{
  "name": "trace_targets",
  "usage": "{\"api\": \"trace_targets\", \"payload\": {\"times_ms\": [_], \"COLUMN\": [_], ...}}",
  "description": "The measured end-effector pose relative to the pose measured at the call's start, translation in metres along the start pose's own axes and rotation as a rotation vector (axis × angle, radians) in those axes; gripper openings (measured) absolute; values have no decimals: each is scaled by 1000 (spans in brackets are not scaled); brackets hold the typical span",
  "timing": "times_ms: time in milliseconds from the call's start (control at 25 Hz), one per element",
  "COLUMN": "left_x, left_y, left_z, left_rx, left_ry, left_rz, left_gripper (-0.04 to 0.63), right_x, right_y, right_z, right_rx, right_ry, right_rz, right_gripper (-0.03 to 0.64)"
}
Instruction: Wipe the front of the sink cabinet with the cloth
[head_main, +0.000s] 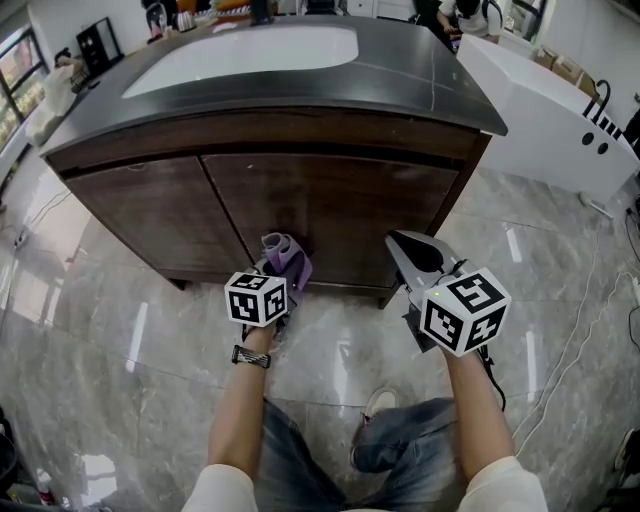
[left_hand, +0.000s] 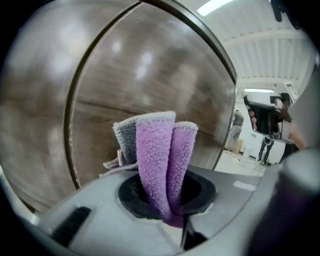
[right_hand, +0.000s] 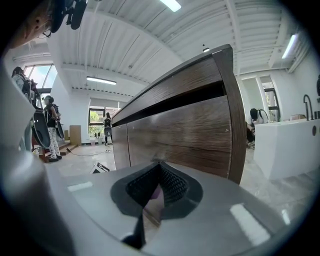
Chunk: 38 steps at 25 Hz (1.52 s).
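Note:
The sink cabinet (head_main: 330, 200) is dark wood with two doors under a black top and a white basin. My left gripper (head_main: 283, 272) is shut on a folded purple and grey cloth (head_main: 288, 255), held low at the right-hand door, close to the seam between the doors. From the left gripper view, the cloth (left_hand: 155, 150) stands up out of the left gripper (left_hand: 170, 200) close to the wooden door (left_hand: 150, 75); contact is not clear. My right gripper (head_main: 410, 245) is shut and holds nothing, near the cabinet's lower right corner. The right gripper (right_hand: 159, 172) points along the cabinet front (right_hand: 185, 135).
A white fixture (head_main: 550, 110) with a black tap stands to the right of the cabinet. A cable (head_main: 590, 330) trails over the glossy marble floor at right. The person's shoe (head_main: 378, 405) is below the grippers. People stand far off (right_hand: 50, 125).

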<state>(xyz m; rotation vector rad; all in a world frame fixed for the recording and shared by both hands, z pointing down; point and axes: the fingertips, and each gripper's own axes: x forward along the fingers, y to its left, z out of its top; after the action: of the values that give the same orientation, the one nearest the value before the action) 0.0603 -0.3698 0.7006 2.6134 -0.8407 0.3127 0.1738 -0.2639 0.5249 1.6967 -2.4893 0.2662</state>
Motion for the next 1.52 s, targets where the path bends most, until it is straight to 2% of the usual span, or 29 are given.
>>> {"api": "trace_targets", "payload": {"times_ms": [200,320,480,760,920,1080,1200,1520], "left_x": [-8,-13,-15,-11,-1,7,12,48], "left_y": [-38,-61,-82,-92,-99,-107,-118,-186], "left_z": [48,78,99,97,84,78,77,66], "left_rx": [210,261,308,469,463,423,431,473], "left_ry": [-36,-101,-145,-85,-70,-100,-99,-81], "left_rz": [-57,-89,-118,-155,-225,-277,-307,-455], "left_gripper": [52,52,51,51,51,49,49,49], "right_x": [-3,-4,-11,-29,-38,-44,-51,-60], "right_y": [-6,-13,-25,-54,-67,-79,-86,-89], "right_z": [0,-9,-15,-21,-22,-29,-31,-27], "right_rx": [-9,-45,-45,4,63,87,98,57], "right_ry": [-1,25,40,53,39,45,44,46], "right_rz": [-15,-42,-69,-123,-140,-159,-177,-213], "right_gripper": [6,6,6,6,6,6,6,6]}}
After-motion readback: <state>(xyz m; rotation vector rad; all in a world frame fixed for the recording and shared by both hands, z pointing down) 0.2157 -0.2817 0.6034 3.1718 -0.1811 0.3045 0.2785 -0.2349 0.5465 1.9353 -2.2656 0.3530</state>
